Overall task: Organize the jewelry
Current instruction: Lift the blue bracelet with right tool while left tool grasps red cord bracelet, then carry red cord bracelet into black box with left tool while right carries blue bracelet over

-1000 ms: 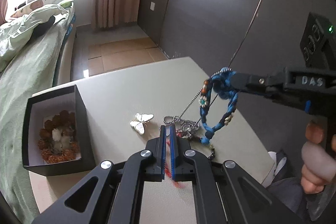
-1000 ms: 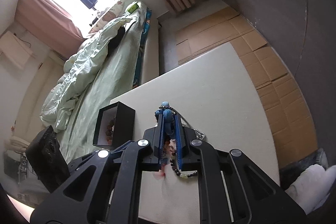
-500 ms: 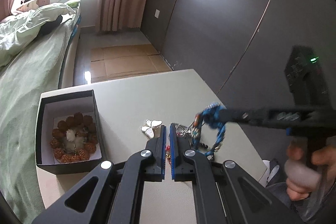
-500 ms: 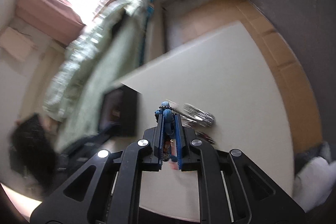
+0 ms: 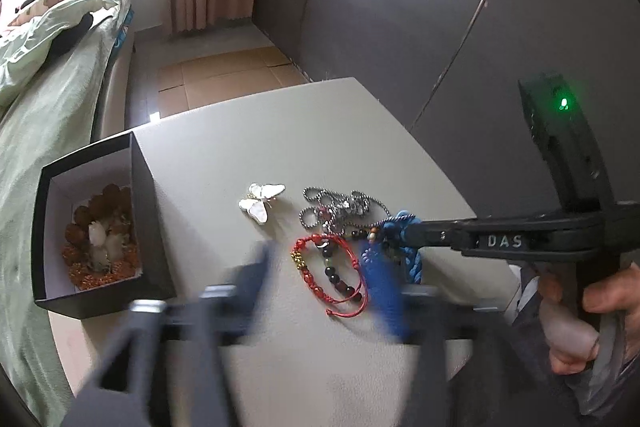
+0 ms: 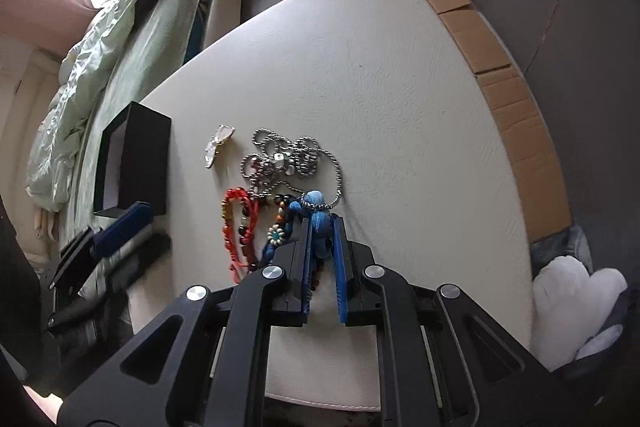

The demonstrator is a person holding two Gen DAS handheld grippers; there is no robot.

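My left gripper [image 5: 320,275] is blurred low over the beige table [image 5: 280,139], its jaws opening. A red cord bracelet [image 5: 306,273] and a dark bead strand [image 5: 340,285] lie flat between them, touched by neither pad. My right gripper [image 6: 320,223] is shut on a blue braided bracelet [image 6: 318,211], held down at the table beside a silver ball chain [image 6: 288,159]. The right gripper [image 5: 404,231] reaches in from the right with the blue bracelet [image 5: 414,261] hanging from its tip. A white butterfly brooch [image 5: 260,201] lies left of the chain.
A black open box [image 5: 148,219] at the table's left edge holds a brown bead bracelet [image 5: 100,243]. A green-covered bed [image 5: 40,107] runs along the left. A person's hand [image 5: 580,315] grips the right handle. The far half of the table is bare.
The left jaws were shut with red cord between them; now they stand apart and the red bracelet lies on the table. The right gripper has sunk, bringing the blue bracelet down to the pile.
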